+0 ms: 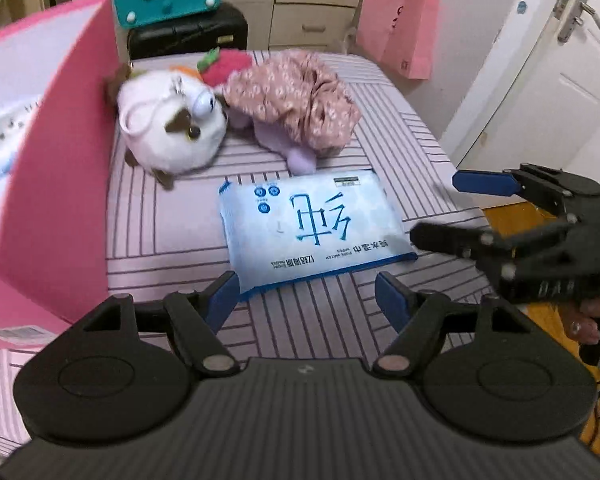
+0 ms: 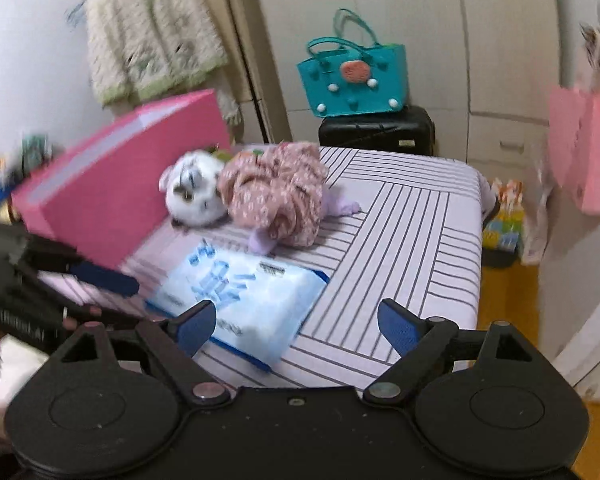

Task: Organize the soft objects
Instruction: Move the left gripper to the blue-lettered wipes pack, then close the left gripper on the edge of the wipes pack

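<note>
**Soft goods still loose on the striped table as both grippers close in**

Left wrist view: The left gripper (image 1: 306,294) hangs with its jaws apart and nothing between them, the near edge of the wet wipes pack (image 1: 314,226) lying just ahead of its fingertips. Beyond the pack sit a white plush toy (image 1: 172,128) and a crumpled floral cloth (image 1: 296,98), touching each other, with a red plush piece (image 1: 224,66) behind them. The open pink box (image 1: 56,184), left of the gripper, looks the likely destination (its inside is barely visible here). The right gripper (image 1: 440,208) reaches in from the right, jaws wide and empty, beside the pack. By this view, nothing has yet been gathered.

Right wrist view: The pack lies ahead and left of the right gripper's spread fingertips (image 2: 196,326), unheld. The left gripper crowds the pack's far side, a possible clash. A teal bag (image 2: 354,80) on a black suitcase (image 2: 376,130) stands well beyond the striped table (image 2: 420,240).
</note>
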A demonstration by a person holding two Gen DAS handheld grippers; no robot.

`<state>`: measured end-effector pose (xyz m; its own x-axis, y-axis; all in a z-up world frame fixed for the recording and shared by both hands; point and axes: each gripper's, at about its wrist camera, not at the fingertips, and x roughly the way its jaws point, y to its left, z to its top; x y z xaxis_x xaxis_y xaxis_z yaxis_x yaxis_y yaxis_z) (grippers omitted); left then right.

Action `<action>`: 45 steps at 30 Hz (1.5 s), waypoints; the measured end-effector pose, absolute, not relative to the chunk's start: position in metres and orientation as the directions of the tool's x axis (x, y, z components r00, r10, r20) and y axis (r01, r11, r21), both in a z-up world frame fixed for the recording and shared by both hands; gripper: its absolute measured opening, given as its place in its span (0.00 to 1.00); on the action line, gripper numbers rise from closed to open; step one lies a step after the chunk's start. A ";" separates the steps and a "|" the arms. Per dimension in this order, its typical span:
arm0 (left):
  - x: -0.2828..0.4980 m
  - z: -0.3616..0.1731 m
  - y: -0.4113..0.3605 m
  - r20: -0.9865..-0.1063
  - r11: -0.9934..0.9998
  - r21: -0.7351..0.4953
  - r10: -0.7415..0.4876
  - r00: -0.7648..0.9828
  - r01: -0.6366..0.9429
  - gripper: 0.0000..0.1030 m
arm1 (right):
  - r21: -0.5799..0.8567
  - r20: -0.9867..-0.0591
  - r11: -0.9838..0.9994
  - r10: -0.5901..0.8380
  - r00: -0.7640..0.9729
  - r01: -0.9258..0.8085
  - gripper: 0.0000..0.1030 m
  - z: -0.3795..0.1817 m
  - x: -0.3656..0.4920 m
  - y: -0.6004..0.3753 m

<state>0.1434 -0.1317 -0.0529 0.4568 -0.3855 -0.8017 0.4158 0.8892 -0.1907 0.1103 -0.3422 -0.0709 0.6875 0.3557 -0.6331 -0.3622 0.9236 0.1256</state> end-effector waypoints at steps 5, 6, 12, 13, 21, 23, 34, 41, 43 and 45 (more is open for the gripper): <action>0.151 -0.055 -0.132 -0.763 0.920 -0.168 -0.349 0.543 0.355 0.72 | 0.119 -0.648 0.927 0.344 0.679 -0.356 0.88 -0.073 0.114 -0.344; 0.154 -0.053 -0.132 -0.752 0.929 -0.156 -0.332 0.570 0.336 0.72 | 0.127 -0.658 0.932 0.335 0.675 -0.339 0.88 -0.074 0.117 -0.345; 0.172 -0.055 -0.131 -0.750 0.948 -0.142 -0.291 0.594 0.285 0.72 | 0.200 -0.669 0.933 0.354 0.654 -0.301 0.87 -0.078 0.121 -0.350; 0.174 -0.058 -0.132 -0.758 0.945 -0.144 -0.295 0.581 0.293 0.72 | 0.244 -0.667 0.921 0.386 0.637 -0.303 0.85 -0.079 0.123 -0.351; 0.170 -0.070 -0.138 -0.770 0.934 -0.171 -0.325 0.549 0.313 0.52 | 0.318 -0.685 0.905 0.425 0.592 -0.282 0.73 -0.082 0.132 -0.337; 0.168 -0.068 -0.140 -0.770 0.932 -0.174 -0.329 0.547 0.317 0.42 | 0.278 -0.694 0.911 0.410 0.591 -0.306 0.66 -0.082 0.131 -0.326; 0.170 -0.069 -0.135 -0.769 0.936 -0.219 -0.339 0.542 0.275 0.37 | 0.258 -0.704 0.939 0.345 0.621 -0.228 0.46 -0.082 0.130 -0.318; 0.172 -0.069 -0.133 -0.757 0.923 -0.259 -0.377 0.534 0.283 0.36 | 0.277 -0.706 0.941 0.336 0.624 -0.193 0.45 -0.082 0.128 -0.312; 0.172 -0.068 -0.136 -0.754 0.917 -0.264 -0.390 0.528 0.300 0.35 | 0.262 -0.715 0.948 0.315 0.624 -0.178 0.45 -0.080 0.128 -0.307; 0.171 -0.066 -0.138 -0.762 0.915 -0.264 -0.392 0.516 0.305 0.35 | 0.249 -0.721 0.955 0.292 0.628 -0.159 0.45 -0.079 0.128 -0.304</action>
<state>0.1706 -0.1375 -0.0659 0.5158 -0.3916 -0.7620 0.3054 0.9150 -0.2635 0.1283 -0.3044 -0.0792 0.6279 0.2923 -0.7213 -0.1587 0.9554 0.2490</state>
